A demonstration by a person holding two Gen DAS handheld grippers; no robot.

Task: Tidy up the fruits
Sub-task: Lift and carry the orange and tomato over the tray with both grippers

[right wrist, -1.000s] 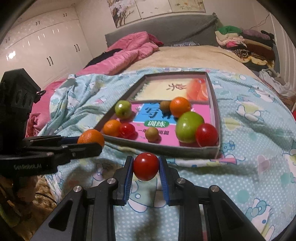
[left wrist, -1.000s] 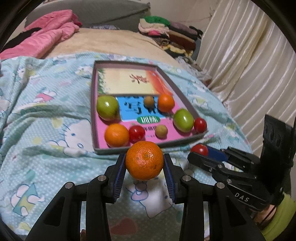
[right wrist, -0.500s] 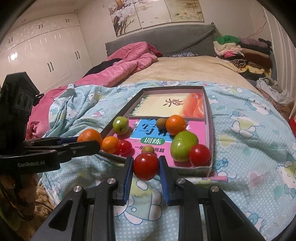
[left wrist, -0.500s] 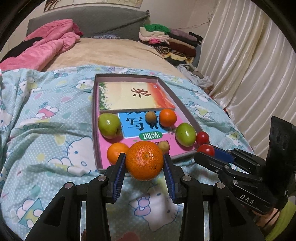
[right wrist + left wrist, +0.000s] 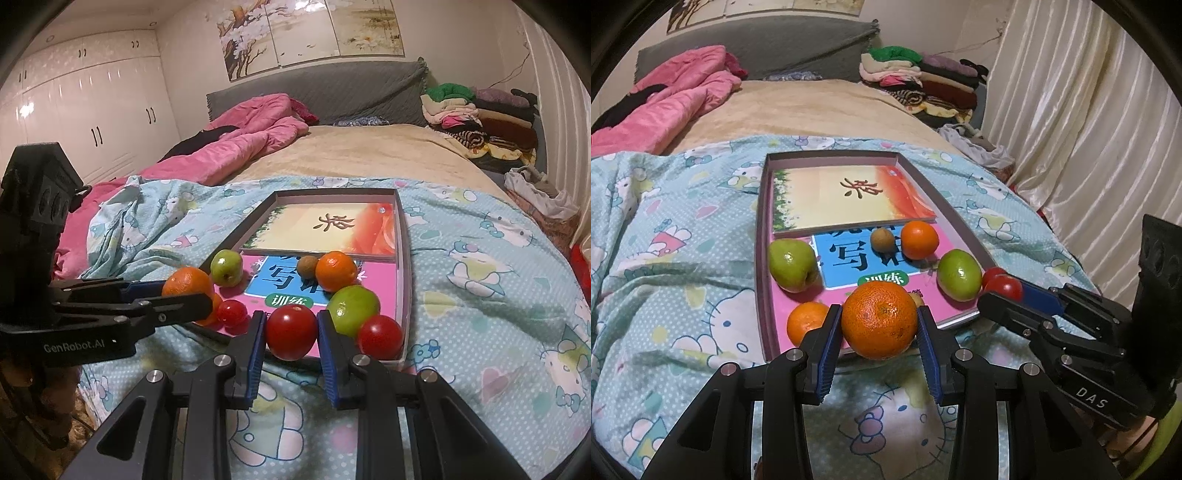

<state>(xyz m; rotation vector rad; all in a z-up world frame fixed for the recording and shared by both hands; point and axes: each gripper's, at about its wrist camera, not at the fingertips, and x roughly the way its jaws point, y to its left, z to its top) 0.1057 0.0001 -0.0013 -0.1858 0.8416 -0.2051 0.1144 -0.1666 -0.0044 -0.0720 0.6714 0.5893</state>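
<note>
The tray (image 5: 761, 236) on the bedspread (image 5: 665, 258) holds, left to right, a green fruit (image 5: 792, 264), an orange (image 5: 805, 322), a small brown fruit (image 5: 882, 240), another orange (image 5: 919, 240), a second green fruit (image 5: 959, 274) and a tomato (image 5: 379, 336).

The left gripper (image 5: 879, 334) clamps a big orange (image 5: 879, 319) over the tray's near edge. The right gripper (image 5: 291, 341) pinches a tomato (image 5: 291, 332) there too.

Only the right wrist view shows the wardrobe (image 5: 92, 110) and a small tomato (image 5: 232, 312) beside the left gripper.

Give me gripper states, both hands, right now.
Left gripper: closed on an orange, held above the near edge of the tray.
Right gripper: closed on a red tomato.
</note>
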